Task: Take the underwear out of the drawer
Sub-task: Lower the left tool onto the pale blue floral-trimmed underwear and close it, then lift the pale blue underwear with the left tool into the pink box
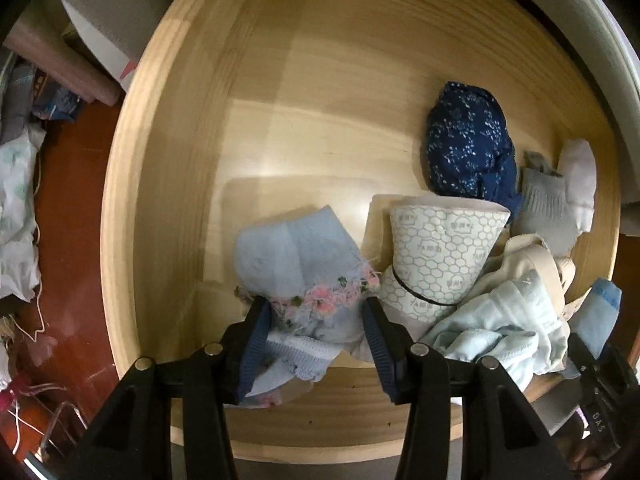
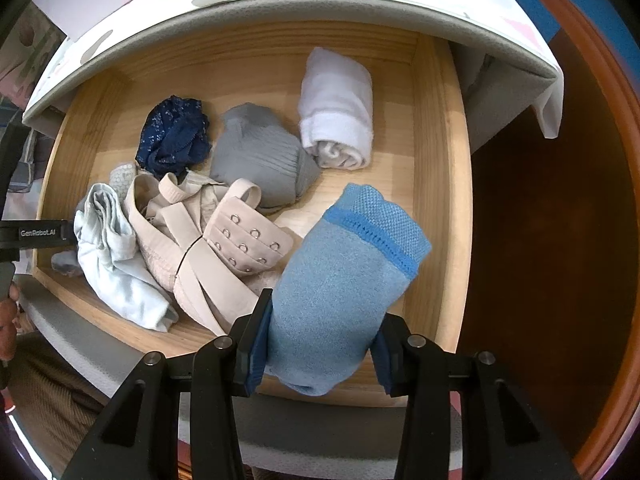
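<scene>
Left wrist view: left gripper [image 1: 314,322] pointing straight down into the wooden drawer [image 1: 168,128], fingers [image 1: 256,344] partly apart and pressed on a pale blue knit piece of underwear with a pink floral trim [image 1: 304,264], lifted off the drawer floor. Just right of it, crowding the grip, a white honeycomb-print roll [image 1: 436,256] with a thin dark band, then a crumpled mint garment [image 1: 496,328] and beige straps behind. Further back, a navy speckled bundle [image 1: 464,140], a grey ribbed piece [image 1: 548,204] and a white one against the right wall. Left half of the drawer floor bare wood; outside, bags and boxes on a red-brown floor. Right wrist view: right gripper [image 2: 320,336] also pointing down, fingers [image 2: 258,340] narrowly apart and clamped on a blue mesh roll [image 2: 344,280] over the drawer's front right corner. Beside it, a beige bra [image 2: 240,236] with its hook-and-eye band up, tangled over the mint garment [image 2: 108,240]; grey [image 2: 260,160], navy [image 2: 172,136] and a white roll [image 2: 336,116] behind, under the overhanging white top.
</scene>
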A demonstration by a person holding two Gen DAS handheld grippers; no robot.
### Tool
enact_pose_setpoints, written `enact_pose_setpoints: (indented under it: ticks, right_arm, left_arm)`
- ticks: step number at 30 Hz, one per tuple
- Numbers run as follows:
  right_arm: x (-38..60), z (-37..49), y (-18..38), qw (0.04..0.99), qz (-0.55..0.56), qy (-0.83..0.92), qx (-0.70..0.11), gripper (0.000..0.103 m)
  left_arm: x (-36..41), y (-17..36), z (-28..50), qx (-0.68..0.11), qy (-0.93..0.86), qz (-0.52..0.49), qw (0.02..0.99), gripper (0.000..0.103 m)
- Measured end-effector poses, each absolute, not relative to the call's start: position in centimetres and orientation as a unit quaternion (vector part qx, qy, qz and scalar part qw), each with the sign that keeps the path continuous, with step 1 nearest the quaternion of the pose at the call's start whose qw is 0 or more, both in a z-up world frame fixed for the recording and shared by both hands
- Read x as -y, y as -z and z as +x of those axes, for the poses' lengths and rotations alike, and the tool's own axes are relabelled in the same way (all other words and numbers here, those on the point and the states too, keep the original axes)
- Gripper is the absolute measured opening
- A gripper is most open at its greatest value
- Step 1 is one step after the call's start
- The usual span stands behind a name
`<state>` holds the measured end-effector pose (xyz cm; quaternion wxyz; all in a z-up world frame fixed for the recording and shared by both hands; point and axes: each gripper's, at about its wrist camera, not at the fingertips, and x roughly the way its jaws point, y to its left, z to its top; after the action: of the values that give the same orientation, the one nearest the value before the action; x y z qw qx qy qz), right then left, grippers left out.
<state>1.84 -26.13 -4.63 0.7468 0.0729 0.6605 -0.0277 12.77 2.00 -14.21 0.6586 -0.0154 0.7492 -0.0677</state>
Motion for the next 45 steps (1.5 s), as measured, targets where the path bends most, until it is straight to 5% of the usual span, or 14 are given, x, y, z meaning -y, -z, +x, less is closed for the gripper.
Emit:
enact_pose_setpoints:
  ticks: [8,18,45]
  right_arm:
    - [26.5,1.8,4.6,0.747,0.077,0.025,-0.66,0.04]
    - [26.6,1.9,4.7,0.747,0.077,0.024,-0.66,0.04]
    - [26.6,1.8,4.6,0.752,0.075,0.03,-0.655,0.04]
  left_arm:
    - [-2.5,14.8,13.1,-0.748,0.068,-0.021,0.66,0.046]
    - [-5.2,13.7,12.6,-0.732,0.075,-0.05,0.676,0.018]
    - [-4.5,4.0,10.5,-0.662,0.09,-0.035,0.743,0.015]
